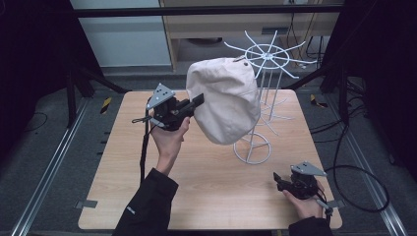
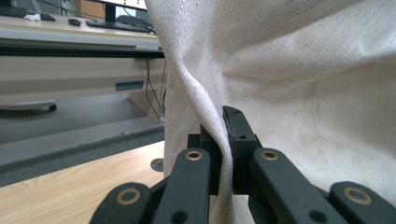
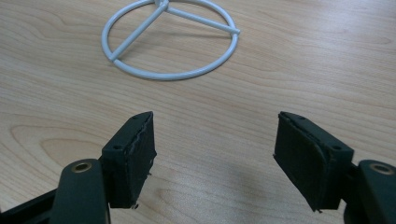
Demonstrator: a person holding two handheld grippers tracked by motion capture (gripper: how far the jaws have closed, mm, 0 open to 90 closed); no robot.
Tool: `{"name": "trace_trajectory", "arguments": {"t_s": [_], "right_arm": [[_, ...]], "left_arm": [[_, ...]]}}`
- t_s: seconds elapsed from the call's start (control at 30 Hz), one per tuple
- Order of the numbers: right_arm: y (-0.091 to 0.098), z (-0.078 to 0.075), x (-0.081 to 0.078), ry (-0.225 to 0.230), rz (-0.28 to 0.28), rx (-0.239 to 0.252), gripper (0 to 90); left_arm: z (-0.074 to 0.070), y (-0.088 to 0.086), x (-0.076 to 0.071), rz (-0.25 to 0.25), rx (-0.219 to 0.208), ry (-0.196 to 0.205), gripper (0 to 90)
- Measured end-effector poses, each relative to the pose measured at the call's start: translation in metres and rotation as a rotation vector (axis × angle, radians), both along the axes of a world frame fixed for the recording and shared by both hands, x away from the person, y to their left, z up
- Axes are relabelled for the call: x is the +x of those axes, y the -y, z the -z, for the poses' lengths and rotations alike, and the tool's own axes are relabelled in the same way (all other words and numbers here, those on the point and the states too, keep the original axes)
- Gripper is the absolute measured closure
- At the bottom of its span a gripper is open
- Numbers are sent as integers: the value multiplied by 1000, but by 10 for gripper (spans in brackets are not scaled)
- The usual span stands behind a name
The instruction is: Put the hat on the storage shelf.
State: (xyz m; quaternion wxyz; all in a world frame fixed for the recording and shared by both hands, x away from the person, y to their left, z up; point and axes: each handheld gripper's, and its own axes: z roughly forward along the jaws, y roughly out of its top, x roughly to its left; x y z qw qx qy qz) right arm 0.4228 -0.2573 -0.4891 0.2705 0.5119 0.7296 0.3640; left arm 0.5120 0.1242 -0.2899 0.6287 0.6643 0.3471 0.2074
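At the centre of the high view the left gripper (image 1: 198, 100) pinches a fold of the cream hat (image 1: 226, 98), holding it up against the white wire stand (image 1: 263, 88), while the right gripper (image 1: 278, 180) rests at lower right, jaws apart over the bare table (image 1: 206, 187).

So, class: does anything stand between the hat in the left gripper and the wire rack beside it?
Nothing visible does. The left gripper pinches the cream hat, which hangs right against the white wire rack, its top near one upper arm.
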Motion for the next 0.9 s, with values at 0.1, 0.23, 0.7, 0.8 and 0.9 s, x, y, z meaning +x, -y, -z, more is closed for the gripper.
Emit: {"name": "trace_trajectory", "arguments": {"t_s": [0.1,0.23,0.7,0.8,0.9], "right_arm": [[0,0,0,1,0,0,290],[0,0,0,0,0,1,290],[0,0,0,1,-1,0,289],[0,0,0,0,0,1,289],[0,0,0,1,0,0,289]], "left_arm": [[2,3,2,7,19,-8,867],[5,6,3,11,43,-18,865],[8,9,7,10,86,-40,807],[9,9,8,4,95,-45,783],[9,9,9,1,99,-48,761]]}}
